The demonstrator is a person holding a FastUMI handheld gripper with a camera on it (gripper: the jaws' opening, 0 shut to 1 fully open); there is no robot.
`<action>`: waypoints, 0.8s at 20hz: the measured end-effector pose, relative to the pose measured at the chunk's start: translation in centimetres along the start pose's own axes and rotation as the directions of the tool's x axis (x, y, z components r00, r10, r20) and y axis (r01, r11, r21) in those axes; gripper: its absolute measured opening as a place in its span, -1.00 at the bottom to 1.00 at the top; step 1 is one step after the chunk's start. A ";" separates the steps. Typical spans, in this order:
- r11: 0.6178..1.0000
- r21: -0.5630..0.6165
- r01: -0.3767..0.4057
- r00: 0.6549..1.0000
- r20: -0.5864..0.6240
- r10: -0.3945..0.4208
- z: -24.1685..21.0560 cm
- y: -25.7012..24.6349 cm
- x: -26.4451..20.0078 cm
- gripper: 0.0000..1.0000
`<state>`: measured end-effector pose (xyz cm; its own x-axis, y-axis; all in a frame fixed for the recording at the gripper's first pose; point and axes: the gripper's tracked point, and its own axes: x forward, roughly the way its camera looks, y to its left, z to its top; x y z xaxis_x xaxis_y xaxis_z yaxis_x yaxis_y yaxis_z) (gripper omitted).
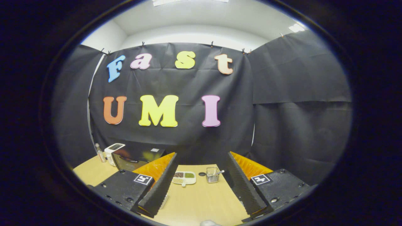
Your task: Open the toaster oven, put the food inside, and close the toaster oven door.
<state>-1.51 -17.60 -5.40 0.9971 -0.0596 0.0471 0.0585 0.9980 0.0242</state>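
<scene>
The gripper [201,175] has its jaws spread wide, holding nothing, w/ bare table [194,204] between them. The food tray [184,178] and a small basket [212,175] sit beyond the fingertips. The toaster oven [133,156] stands farther left, door closed.

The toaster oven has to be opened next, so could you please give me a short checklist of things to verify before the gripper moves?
1. Gripper open, nothing between its fingers: ok.
2. Toaster oven on the table, beyond the left finger: ok.
3. Oven door shut: cannot tell; the finger covers part of it.
4. Door handle in reach: cannot tell.
5. Food tray ahead between the fingers, apart from the oven: ok.
6. Wire basket beside the tray, off the path to the oven: ok.
</scene>
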 end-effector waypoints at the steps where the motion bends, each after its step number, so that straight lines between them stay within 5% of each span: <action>1: 1.000 0.002 -0.017 1.000 0.007 0.017 0.0 -0.5 -0.3 0.98; 16: 0.997 0.053 -0.059 0.998 -0.006 0.060 -1.8 -1.1 -2.2 0.98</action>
<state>-3.70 -18.54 -7.37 0.9991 0.0001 0.0422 -0.0032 0.9972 0.0743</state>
